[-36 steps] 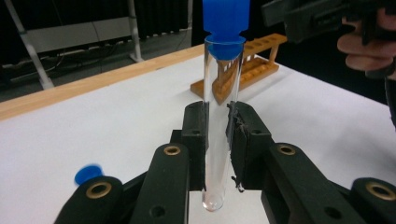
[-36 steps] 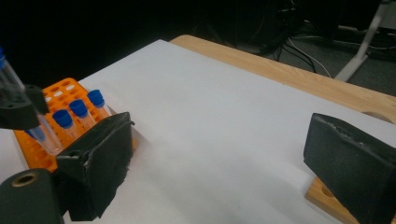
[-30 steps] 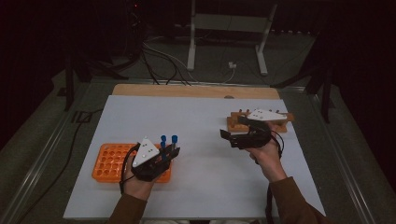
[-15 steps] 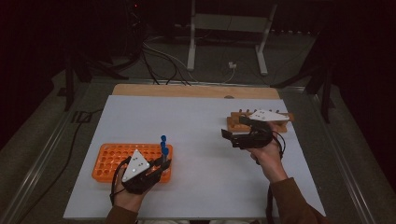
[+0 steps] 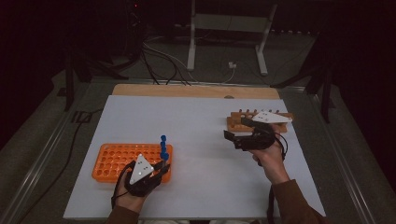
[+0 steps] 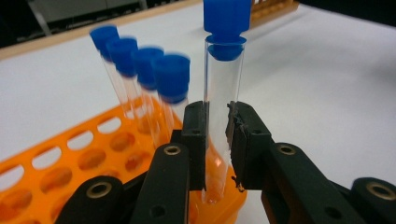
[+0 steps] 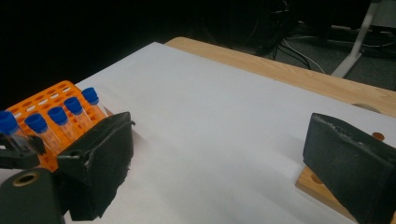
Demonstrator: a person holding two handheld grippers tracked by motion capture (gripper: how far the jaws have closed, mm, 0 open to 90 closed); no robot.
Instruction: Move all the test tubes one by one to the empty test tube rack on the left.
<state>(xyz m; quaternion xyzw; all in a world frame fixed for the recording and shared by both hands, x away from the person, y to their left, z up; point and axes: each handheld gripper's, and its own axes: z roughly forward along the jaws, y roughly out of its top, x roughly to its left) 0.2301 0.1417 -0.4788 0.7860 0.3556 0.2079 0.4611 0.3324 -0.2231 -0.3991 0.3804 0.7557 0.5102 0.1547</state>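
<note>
We see the orange rack at the left with four blue-capped tubes crowding beside our left gripper, clamped on a clear tube (blue cap, lower end inside the rack's corner hole). Well right, our right gripper hangs agape before the wooden rack.

Blue-capped test tubes: five, namely four standing in the orange rack at the table's near left corner, first of them, and one upright at the rack's end. Orange racks: one. Wooden racks: one, near the right edge.
</note>
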